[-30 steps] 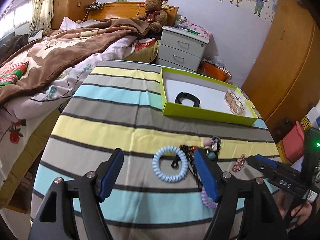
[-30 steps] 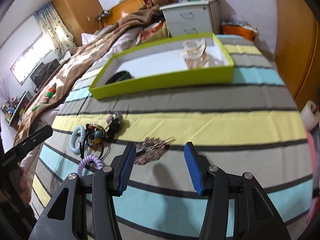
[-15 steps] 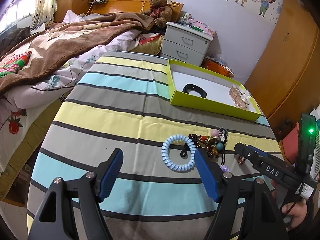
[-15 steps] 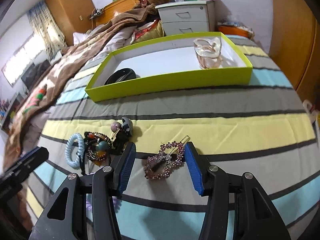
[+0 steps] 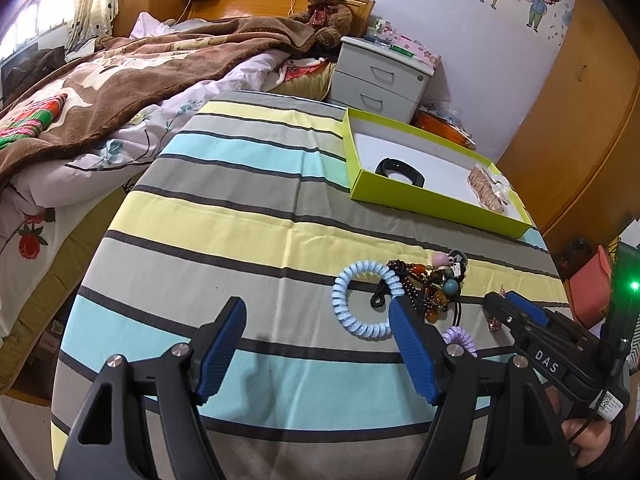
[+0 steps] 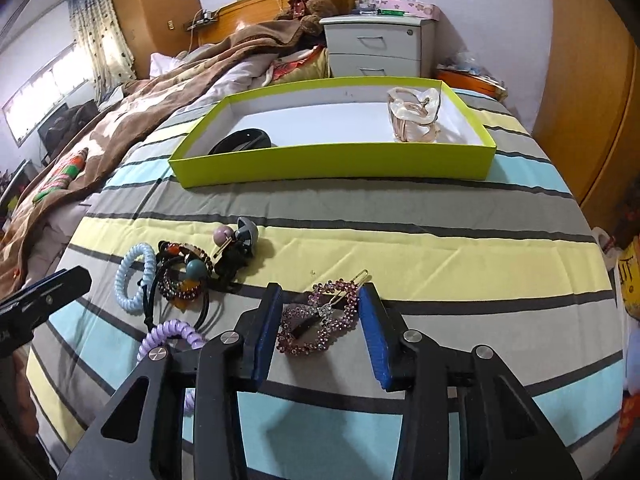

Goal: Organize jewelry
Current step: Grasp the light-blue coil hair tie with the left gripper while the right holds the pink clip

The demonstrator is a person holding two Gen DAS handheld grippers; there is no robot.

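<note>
A purple rhinestone hair clip (image 6: 320, 318) lies on the striped cloth between the open fingers of my right gripper (image 6: 320, 320), which straddles it. Left of it lie a pale blue coil hair tie (image 6: 134, 278), a beaded bracelet bundle (image 6: 188, 276) and a purple coil tie (image 6: 172, 336). The lime green box (image 6: 332, 158) behind holds a black band (image 6: 244, 140) and a clear pink claw clip (image 6: 414, 114). My left gripper (image 5: 316, 340) is open and empty over the cloth, left of the blue coil tie (image 5: 362, 298).
The round table has a striped cloth (image 5: 240, 216). A bed with a brown blanket (image 5: 120, 80) is at the left. A white nightstand (image 5: 384, 76) and a teddy bear (image 5: 328, 8) stand behind. A wooden wardrobe (image 6: 592, 80) is at the right.
My right gripper moved forward and down until its fingers flank the purple hair clip. My left gripper drifted left and back, away from the blue coil tie.
</note>
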